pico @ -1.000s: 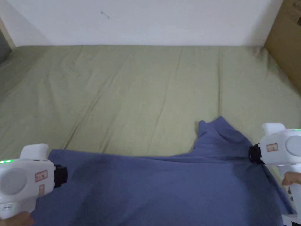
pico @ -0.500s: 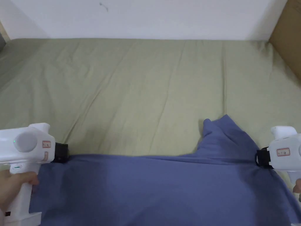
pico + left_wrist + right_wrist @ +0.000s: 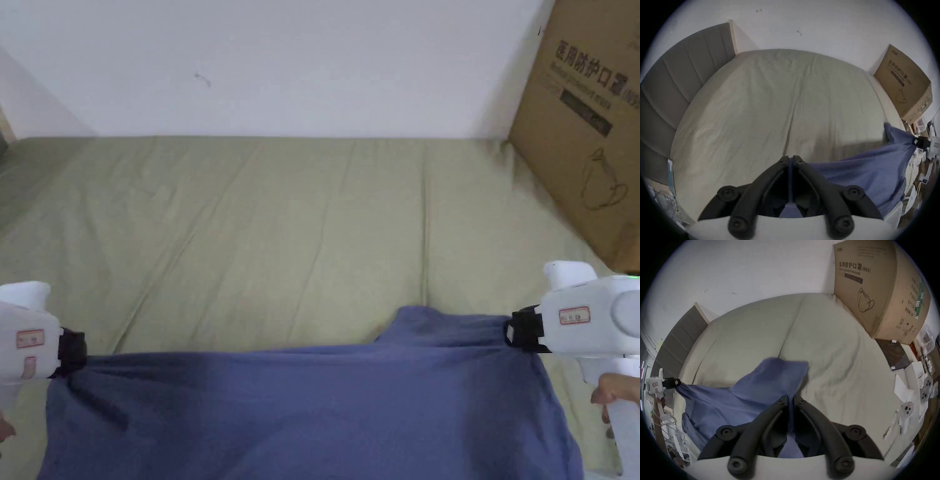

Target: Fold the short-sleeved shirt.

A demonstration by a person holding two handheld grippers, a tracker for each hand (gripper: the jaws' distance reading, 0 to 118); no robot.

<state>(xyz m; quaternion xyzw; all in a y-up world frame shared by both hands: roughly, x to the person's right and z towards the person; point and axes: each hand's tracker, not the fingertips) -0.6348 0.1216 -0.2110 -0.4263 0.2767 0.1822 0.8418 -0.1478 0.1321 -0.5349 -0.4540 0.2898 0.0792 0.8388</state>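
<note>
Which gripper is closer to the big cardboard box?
The right gripper. It holds the blue shirt just below the cardboard box, on the same side of the bed; the left gripper is across the shirt, far from it.

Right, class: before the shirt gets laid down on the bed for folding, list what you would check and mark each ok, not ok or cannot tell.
1. Left hand-held gripper shut on the shirt: ok.
2. Right hand-held gripper shut on the shirt: ok.
3. Top edge stretched between the grippers: ok, nearly taut.
4. Sleeve flat: not ok, it is flopped over by the right gripper.
5. Free space on the bed ahead: ok.
6. Lower hem hanging straight: cannot tell, out of frame.
</note>
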